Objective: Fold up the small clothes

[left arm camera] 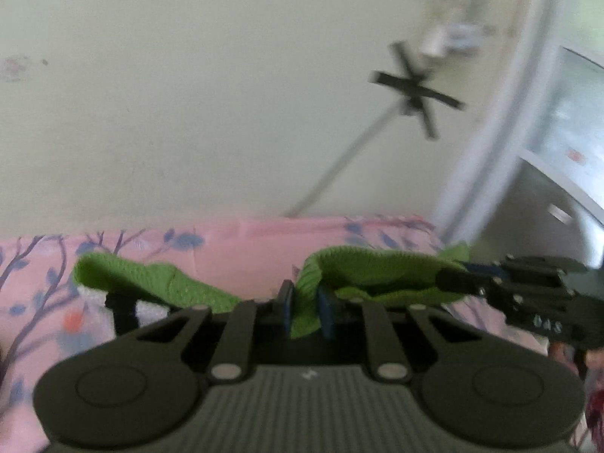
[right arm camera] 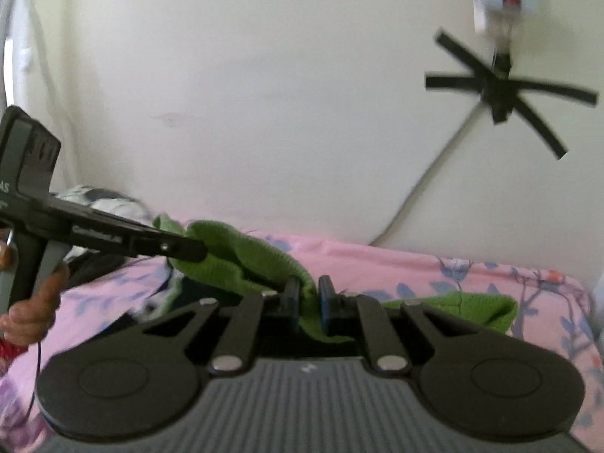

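A green knitted garment (left arm camera: 362, 268) is held up off the pink bed between both grippers. My left gripper (left arm camera: 306, 309) is shut on one part of its edge. My right gripper (right arm camera: 307, 304) is shut on another part of the same garment (right arm camera: 241, 260). In the left wrist view the right gripper (left arm camera: 449, 283) comes in from the right and pinches the cloth. In the right wrist view the left gripper (right arm camera: 196, 251) comes in from the left, held by a hand (right arm camera: 34, 313). The garment sags between the two grips.
The pink floral bedsheet (left arm camera: 241, 249) covers the bed below. A pale wall (left arm camera: 188, 94) stands behind, with black tape crosses (right arm camera: 502, 90) and a cable on it. A black and white cloth (right arm camera: 102, 200) lies at the far left in the right wrist view.
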Demonstrator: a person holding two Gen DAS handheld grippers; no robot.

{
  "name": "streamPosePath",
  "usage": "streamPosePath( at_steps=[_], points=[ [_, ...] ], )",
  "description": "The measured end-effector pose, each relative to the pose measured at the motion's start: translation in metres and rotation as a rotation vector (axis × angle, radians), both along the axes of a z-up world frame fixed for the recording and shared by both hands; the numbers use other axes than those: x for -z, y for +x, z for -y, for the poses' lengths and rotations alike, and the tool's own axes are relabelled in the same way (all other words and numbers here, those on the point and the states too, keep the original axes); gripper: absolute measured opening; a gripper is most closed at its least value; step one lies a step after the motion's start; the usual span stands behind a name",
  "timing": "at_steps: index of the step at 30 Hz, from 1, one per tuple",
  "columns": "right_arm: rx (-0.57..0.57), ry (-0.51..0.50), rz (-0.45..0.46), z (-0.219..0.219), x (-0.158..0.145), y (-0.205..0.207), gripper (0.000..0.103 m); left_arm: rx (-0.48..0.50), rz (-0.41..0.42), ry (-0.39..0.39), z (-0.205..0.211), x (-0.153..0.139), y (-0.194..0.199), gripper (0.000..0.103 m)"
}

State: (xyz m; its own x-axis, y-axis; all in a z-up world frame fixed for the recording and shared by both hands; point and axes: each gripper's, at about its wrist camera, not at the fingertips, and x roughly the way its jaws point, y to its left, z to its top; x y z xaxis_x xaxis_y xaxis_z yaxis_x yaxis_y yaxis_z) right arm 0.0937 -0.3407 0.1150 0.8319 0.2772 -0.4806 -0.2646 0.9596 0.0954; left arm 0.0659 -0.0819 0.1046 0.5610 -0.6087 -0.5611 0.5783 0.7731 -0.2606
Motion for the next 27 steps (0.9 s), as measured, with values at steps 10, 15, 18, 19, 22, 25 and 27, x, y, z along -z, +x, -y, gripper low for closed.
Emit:
streamPosePath(
  at_steps=[10,15,18,19,22,25,27],
  points=[
    [0.081,-0.025,-0.074,-0.042,0.069,-0.125,0.005,0.028,-0.037,0.108,-0.02,0.07,-0.126,0.033],
    [0.104,0.159,-0.082,-0.011,0.068,-0.15,0.007,0.043,-0.016,0.049,-0.046,0.057,-0.135,0.058],
    [0.187,0.157,-0.008,0.011,0.049,-0.153,0.02,-0.01,0.027,-0.063,-0.072,0.032,-0.128,0.063],
    [0.212,0.161,0.003,0.017,0.045,-0.15,0.031,-0.033,0.029,-0.087,-0.077,0.027,-0.122,0.063],
    [0.28,0.178,0.046,0.032,0.036,-0.133,0.06,-0.1,0.001,-0.119,-0.08,0.022,-0.086,0.058],
    [0.323,0.183,0.045,0.043,0.038,-0.108,0.059,-0.13,-0.028,-0.058,-0.067,0.037,-0.052,0.043],
    [0.383,0.154,0.014,0.047,0.049,-0.089,0.054,-0.154,-0.068,-0.004,-0.057,0.053,-0.029,0.042]
  ],
)
